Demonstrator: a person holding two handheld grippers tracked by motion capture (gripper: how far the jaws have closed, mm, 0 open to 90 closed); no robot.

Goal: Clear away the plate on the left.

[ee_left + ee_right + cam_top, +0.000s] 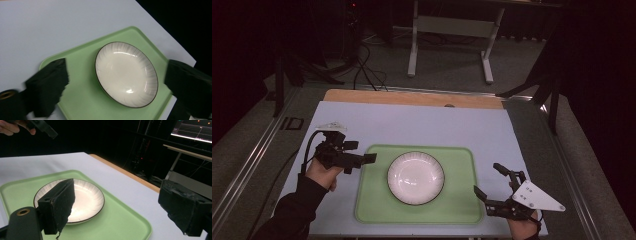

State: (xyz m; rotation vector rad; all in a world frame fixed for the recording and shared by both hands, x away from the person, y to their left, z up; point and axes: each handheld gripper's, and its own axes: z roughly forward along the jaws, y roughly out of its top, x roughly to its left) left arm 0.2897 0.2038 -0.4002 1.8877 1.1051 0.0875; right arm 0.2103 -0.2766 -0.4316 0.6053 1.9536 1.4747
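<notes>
A white plate (415, 177) with a dark rim and fine ribbing sits in the middle of a green tray (462, 210) on the pale table. My left gripper (360, 151) hovers open at the tray's left edge and points toward the plate. At the tray's lower right corner my right gripper (487, 179) is open as well. In the left gripper view the plate (126, 73) lies on the tray (82, 100), below the wide-apart jaws of the left gripper (116, 67). The right gripper (117, 185) frames the plate (87, 195) and tray (120, 220) low from the side. Nothing is held.
The pale blue table top (412, 125) has a wooden strip (412, 97) along its far edge. Beyond it, cables (367, 70) lie on the floor near a white table frame (449, 30). Metal rails run along both sides. A lit monitor (192, 128) stands far off.
</notes>
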